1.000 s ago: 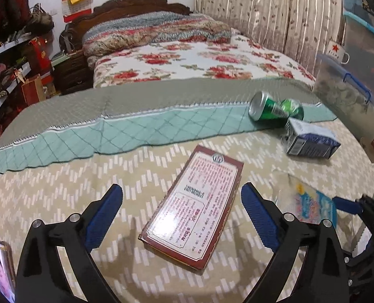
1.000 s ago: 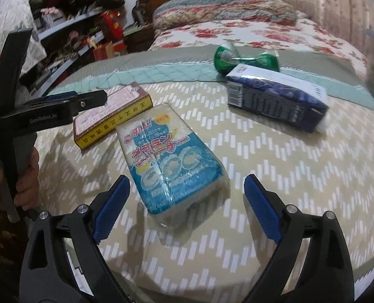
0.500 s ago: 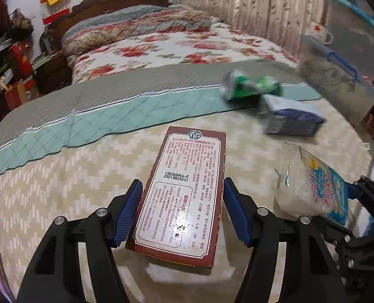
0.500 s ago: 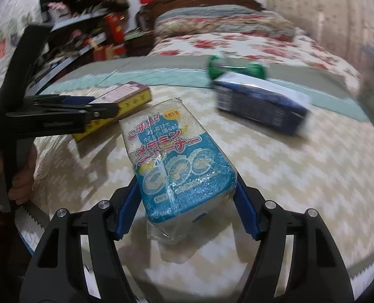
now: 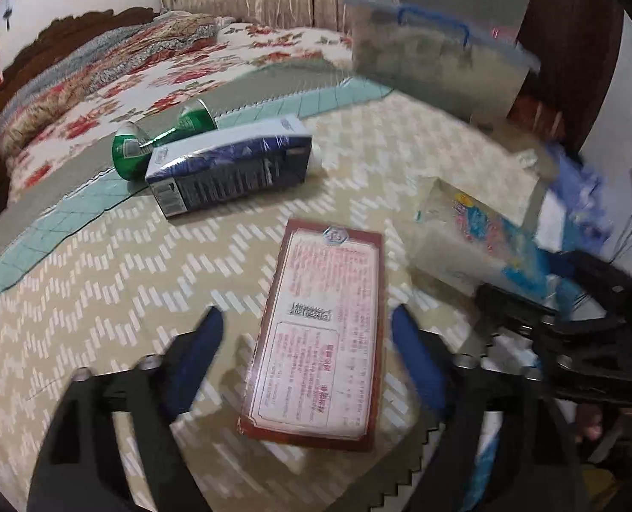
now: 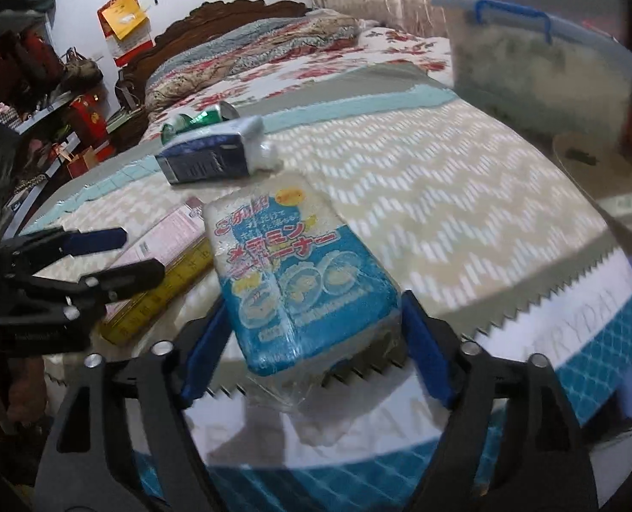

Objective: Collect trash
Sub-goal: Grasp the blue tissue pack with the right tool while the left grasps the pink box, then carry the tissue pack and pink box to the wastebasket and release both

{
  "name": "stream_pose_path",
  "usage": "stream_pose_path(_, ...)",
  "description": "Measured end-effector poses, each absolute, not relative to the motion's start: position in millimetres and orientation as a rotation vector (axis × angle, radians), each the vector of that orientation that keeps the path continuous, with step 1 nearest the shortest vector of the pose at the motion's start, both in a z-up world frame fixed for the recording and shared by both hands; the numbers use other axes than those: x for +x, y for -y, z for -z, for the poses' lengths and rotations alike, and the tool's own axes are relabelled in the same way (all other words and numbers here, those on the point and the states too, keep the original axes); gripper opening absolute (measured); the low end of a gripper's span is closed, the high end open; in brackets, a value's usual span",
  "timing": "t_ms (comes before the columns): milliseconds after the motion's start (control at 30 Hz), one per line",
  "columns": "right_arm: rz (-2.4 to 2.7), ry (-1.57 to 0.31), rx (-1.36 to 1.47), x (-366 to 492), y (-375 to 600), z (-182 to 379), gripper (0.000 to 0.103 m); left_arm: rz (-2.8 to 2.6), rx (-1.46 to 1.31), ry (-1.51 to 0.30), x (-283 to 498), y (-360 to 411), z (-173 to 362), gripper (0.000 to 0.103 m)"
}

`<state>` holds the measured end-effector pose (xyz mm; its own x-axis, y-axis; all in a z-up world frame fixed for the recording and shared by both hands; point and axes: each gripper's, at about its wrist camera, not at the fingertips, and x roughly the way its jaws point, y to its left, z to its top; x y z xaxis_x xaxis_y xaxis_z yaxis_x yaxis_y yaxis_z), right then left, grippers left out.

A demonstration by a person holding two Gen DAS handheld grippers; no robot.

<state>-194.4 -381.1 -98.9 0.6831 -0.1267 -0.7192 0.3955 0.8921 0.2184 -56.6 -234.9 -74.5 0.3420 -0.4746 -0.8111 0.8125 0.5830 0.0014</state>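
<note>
Bedroom setting: a bed point(image 5: 115, 264) spread with a beige zigzag-woven cover, a teal quilted band across it and floral bedding behind. Left gripper point(image 5: 303, 367): half a second ago its blue pads pressed the sides of the red-bordered flat box point(image 5: 320, 333); now the left pad stands clear of the box while the right pad lies at its edge, and whether the box is held or free cannot be told through the blur. Box: rigid card, rectangular, glossy printed face, yellow side panel seen from the right wrist view; it appears raised off the cover. Right gripper point(image 6: 311, 362): jaws clamped on the blue sponge pack point(image 6: 298, 281), as before, now lifted over the serrated edge of the bed cover. Pack: soft block in crinkled clear film, blue and white print. Both views have swung rightward since the earlier frame, bringing a translucent lidded storage bin point(image 5: 435, 64) close. Further back on the cover lie a dark blue carton point(image 5: 230, 170), waxy card, on its side, and touching behind it a crushed green metal can point(image 5: 162, 136).
</note>
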Motion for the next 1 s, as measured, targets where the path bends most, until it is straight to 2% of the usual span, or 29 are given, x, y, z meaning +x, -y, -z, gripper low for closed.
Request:
stream_pose_path(133, 0.269, -0.754, 0.361, -203, 385, 103, 0.089, 0.834, 0.468, -0.867, -59, 229, 76, 0.085)
stream_pose_path(233, 0.245, -0.736, 0.342, -207, 385, 107, 0.09, 0.798, 0.471, -0.863, -59, 218, 77, 0.084)
stream_pose_path(267, 0.234, -0.73, 0.338, -206, 386, 107, 0.088, 0.826, 0.455, -0.874, -59, 215, 77, 0.072)
stream_pose_path(300, 0.229, -0.728, 0.334, -203, 385, 108, 0.069, 0.867, 0.437, -0.9, -59, 215, 76, 0.06)
stream_pose_path(467, 0.293, -0.614, 0.383, -222, 410, 98, 0.067, 0.909, 0.463, -0.867, -69, 246, 57, 0.059)
stream_pose_path(567, 0.398, -0.547, 0.448, -243, 453, 94, 0.067, 1.014, 0.448, -0.867, -71, 285, 42, 0.059)
stream_pose_path(667, 0.532, -0.485, 0.542, -273, 508, 92, 0.067, 1.167, 0.43, -0.856, -77, 355, 23, 0.058)
stream_pose_path(700, 0.57, -0.469, 0.565, -283, 523, 90, 0.067, 1.194, 0.432, -0.85, -79, 375, 20, 0.054)
stream_pose_path(733, 0.627, -0.454, 0.578, -294, 541, 90, 0.068, 1.232, 0.439, -0.842, -83, 402, 15, 0.03)
stream_pose_path(767, 0.662, -0.449, 0.579, -299, 553, 89, 0.068, 1.277, 0.452, -0.851, -86, 434, 13, 0.026)
stream_pose_path(1000, 0.849, -0.498, 0.531, -316, 638, 99, 0.069, 1.408, 0.476, -0.947, -98, 593, 29, 0.026)
